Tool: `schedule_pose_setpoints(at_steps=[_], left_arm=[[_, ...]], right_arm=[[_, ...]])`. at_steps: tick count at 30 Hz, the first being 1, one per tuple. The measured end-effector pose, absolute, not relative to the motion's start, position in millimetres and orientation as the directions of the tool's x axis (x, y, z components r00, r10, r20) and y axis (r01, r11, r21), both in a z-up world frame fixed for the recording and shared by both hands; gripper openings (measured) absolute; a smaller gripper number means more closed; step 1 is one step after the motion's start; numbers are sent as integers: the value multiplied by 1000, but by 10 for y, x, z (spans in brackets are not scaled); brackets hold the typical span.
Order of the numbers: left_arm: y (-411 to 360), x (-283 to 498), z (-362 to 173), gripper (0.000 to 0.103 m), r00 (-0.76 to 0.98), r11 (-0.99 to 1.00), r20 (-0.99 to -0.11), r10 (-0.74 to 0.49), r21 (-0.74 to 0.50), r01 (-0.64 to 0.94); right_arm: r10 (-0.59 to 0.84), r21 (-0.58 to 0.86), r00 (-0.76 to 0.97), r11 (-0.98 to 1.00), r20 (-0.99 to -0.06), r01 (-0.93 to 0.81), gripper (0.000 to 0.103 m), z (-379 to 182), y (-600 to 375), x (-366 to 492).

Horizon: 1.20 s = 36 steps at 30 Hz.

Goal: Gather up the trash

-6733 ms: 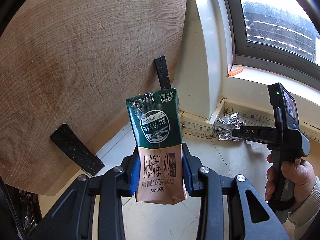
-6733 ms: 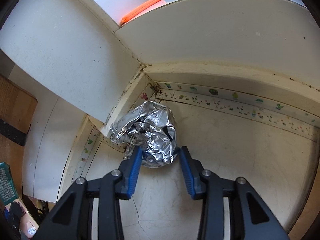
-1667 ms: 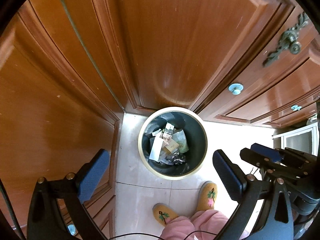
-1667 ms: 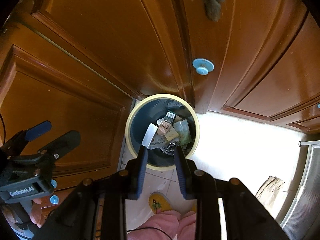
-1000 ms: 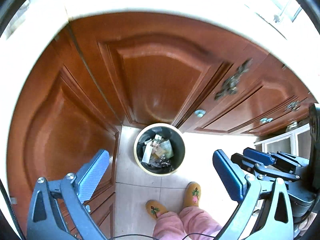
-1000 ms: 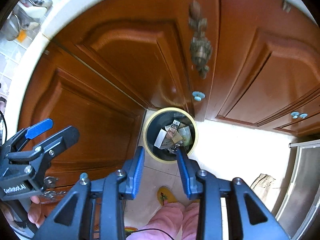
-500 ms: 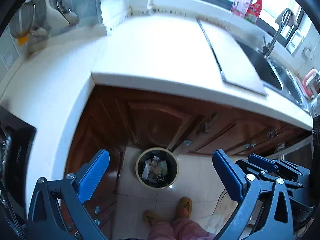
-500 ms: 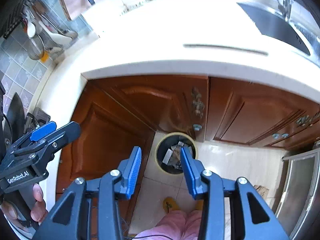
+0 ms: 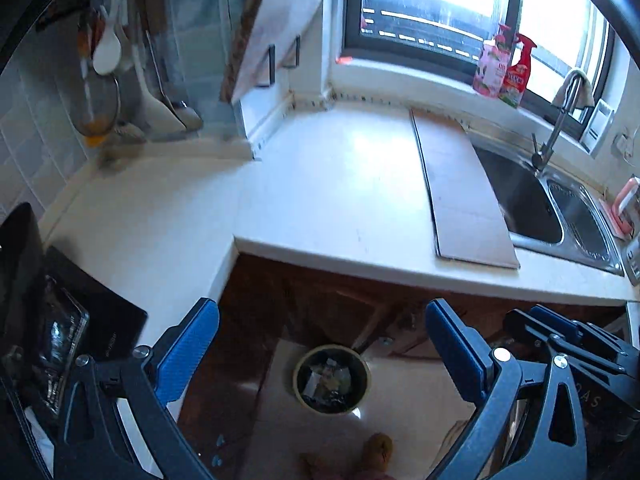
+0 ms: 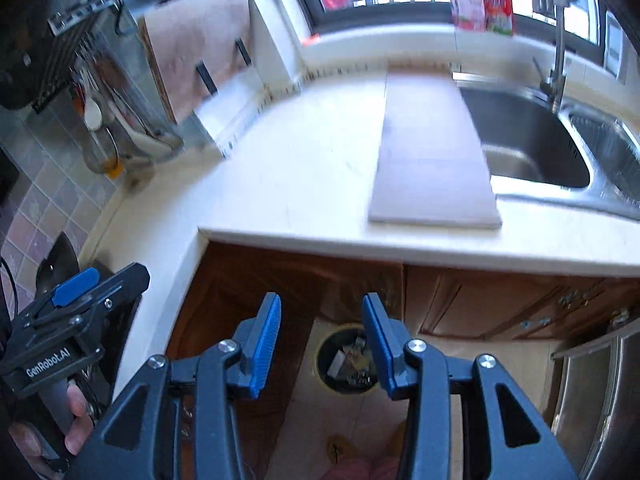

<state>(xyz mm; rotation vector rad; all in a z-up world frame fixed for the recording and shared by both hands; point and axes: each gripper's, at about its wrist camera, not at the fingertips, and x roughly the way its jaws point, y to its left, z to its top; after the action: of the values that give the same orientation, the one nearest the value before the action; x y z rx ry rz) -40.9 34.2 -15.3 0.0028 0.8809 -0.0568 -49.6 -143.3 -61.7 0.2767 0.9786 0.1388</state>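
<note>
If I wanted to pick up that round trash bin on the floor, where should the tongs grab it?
Probably the rim. The trash bin stands upright on the floor by the cabinet doors, open top facing up and trash inside. Come from straight above, one finger inside the rim and one outside, on the side away from the cabinets, where it looks freest.

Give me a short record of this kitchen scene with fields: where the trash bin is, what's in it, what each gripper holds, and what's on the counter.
bin: round dark trash bin with pale rim, on the tiled floor by the brown wooden cabinets
bin contents: mixed paper and packaging scraps
left gripper: open, nothing between the fingers
right gripper: open, jaws have just been opening, nothing between them
counter: white countertop, flat grey board beside the steel sink
</note>
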Motion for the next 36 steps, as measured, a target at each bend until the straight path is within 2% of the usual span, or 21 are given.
schedule_pose_setpoints(at_steps=[4, 15, 36], left_arm=[[340, -420, 121, 102, 681, 999, -733, -5, 22, 31], [295, -363, 565, 102, 749, 998, -662, 36, 63, 8], [209, -354, 694, 102, 772, 995, -635, -33, 51, 84]], right_arm=[[228, 282, 609, 959, -760, -7, 49, -317, -1408, -508], [211, 259, 697, 965, -686, -38, 52, 162, -1275, -449], [119, 210, 759, 978, -640, 24, 54, 426, -1271, -557]])
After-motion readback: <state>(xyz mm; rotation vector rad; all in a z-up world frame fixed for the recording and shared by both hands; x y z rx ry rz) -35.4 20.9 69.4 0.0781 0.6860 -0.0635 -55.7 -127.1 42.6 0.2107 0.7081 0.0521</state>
